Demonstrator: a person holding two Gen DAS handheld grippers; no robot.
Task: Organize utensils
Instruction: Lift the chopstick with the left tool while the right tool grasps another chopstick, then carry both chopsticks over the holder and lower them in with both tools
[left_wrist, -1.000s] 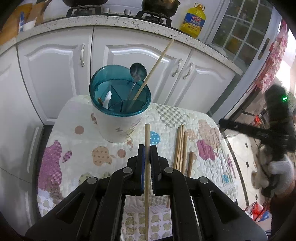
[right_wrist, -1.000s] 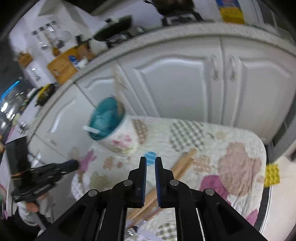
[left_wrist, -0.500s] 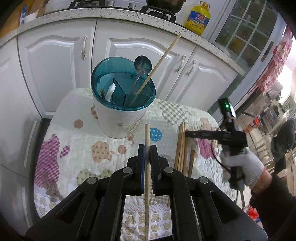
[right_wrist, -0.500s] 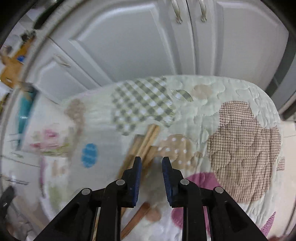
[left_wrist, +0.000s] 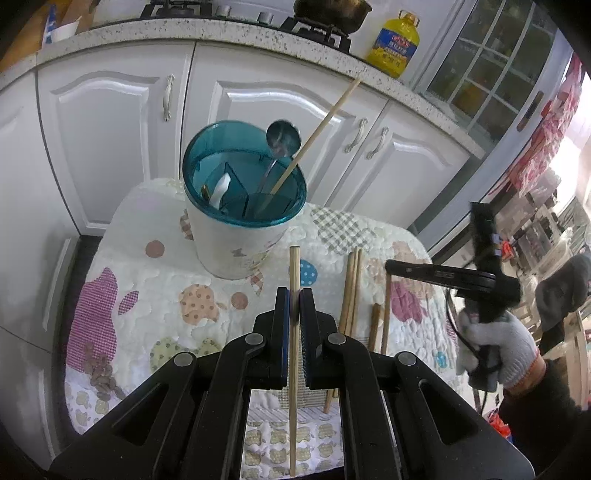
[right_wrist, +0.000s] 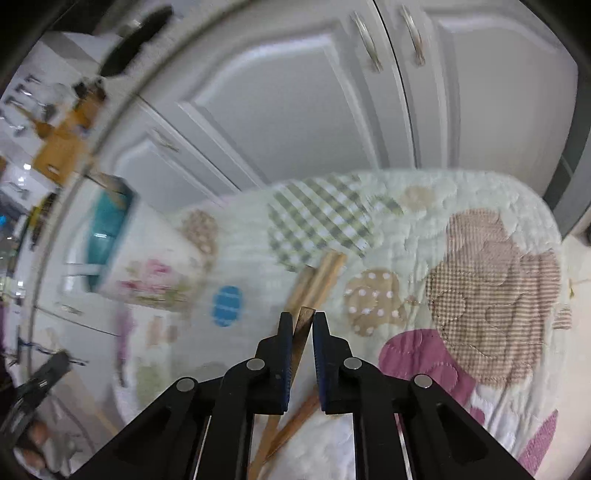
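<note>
Left gripper (left_wrist: 294, 308): clamped on one chopstick (left_wrist: 294, 280), which is held upright between the pads.
Holder (left_wrist: 243, 206): stood ahead of and above the left fingertips on the quilted mat (left_wrist: 140, 295) — a spoon (left_wrist: 282, 138), a chopstick and a white utensil are already seen inside.
Right gripper (right_wrist: 300, 334): jaws closing, nearly narrow; a dark-tipped chopstick (right_wrist: 304, 325) is seen between them, with contact on the left pad — a full grip cannot be confirmed.
Loose chopsticks (left_wrist: 352, 291): left lying on the mat, just right of the left fingertips.
Progress: judged partly done — the held stick and the loose ones remain to be placed.
</note>
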